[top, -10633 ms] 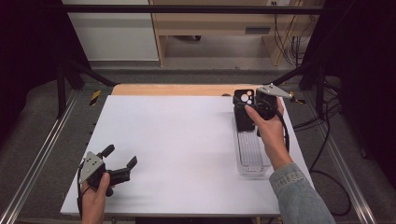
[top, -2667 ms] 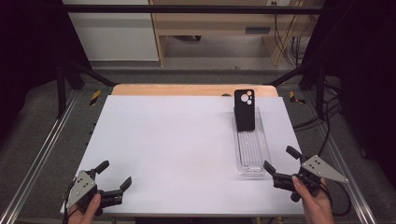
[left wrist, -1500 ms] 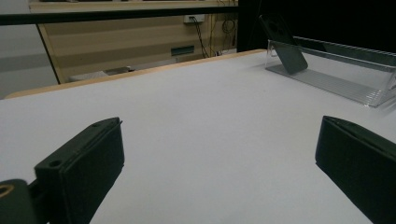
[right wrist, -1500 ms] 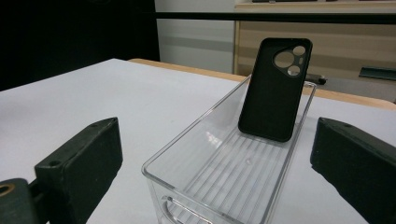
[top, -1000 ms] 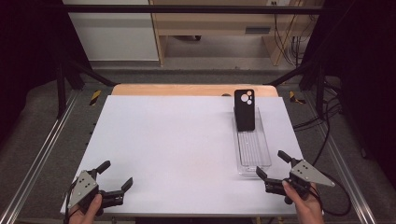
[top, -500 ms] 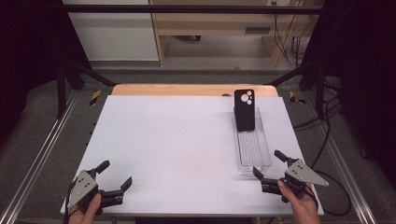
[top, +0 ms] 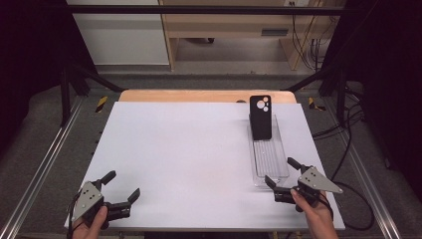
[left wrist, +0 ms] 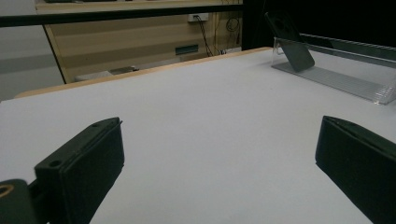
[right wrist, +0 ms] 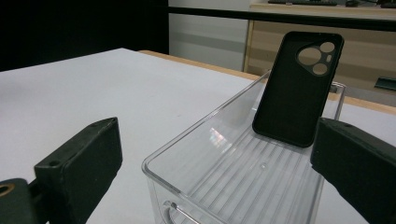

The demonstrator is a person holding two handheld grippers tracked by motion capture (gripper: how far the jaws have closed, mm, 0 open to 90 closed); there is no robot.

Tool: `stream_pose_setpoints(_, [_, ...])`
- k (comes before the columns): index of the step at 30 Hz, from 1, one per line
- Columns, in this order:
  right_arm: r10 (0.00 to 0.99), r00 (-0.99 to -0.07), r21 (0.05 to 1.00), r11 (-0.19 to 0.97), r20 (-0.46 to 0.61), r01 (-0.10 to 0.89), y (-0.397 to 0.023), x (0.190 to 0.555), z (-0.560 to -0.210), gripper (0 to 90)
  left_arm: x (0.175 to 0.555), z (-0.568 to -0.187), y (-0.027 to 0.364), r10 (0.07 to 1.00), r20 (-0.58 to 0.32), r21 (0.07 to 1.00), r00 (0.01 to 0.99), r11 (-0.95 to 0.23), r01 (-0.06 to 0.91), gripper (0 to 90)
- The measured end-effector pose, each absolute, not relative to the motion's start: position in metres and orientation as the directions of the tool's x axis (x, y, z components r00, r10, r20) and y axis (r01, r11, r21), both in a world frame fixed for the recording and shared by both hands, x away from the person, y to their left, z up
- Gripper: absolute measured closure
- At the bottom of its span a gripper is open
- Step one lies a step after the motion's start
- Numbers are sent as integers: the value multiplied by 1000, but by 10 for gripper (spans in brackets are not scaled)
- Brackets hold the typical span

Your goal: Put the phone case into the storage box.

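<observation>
A black phone case leans upright against the far end of a clear plastic tray on the right of the white table. My right gripper rests open at the table's front right, just short of the tray's near end, jaws wide and bare. At the front left corner my left gripper also stands open with nothing between its jaws. From the left gripper view, the case and tray appear far off to the right.
A wooden strip borders the table's far edge. Metal rails run along both sides, and cables lie on the floor to the right. A wooden bench stands beyond the table.
The right hand had been at the phone case by the tray's far end; it came back to the front right. In the last second the right gripper drifted slightly left toward the tray.
</observation>
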State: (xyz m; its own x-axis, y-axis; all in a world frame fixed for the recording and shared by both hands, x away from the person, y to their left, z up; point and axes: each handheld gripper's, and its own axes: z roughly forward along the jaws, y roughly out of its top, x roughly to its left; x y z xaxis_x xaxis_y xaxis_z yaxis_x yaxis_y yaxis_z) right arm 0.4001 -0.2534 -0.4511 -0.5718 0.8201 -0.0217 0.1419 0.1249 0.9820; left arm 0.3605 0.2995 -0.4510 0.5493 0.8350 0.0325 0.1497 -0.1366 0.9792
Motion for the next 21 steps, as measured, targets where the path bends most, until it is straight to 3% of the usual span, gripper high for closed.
stream_pose_setpoints(21, [825, -565, 977, 89, 37, 194, -242, 408, -454, 27, 364, -449, 305, 848, 3, 990, 529, -75, 115, 13])
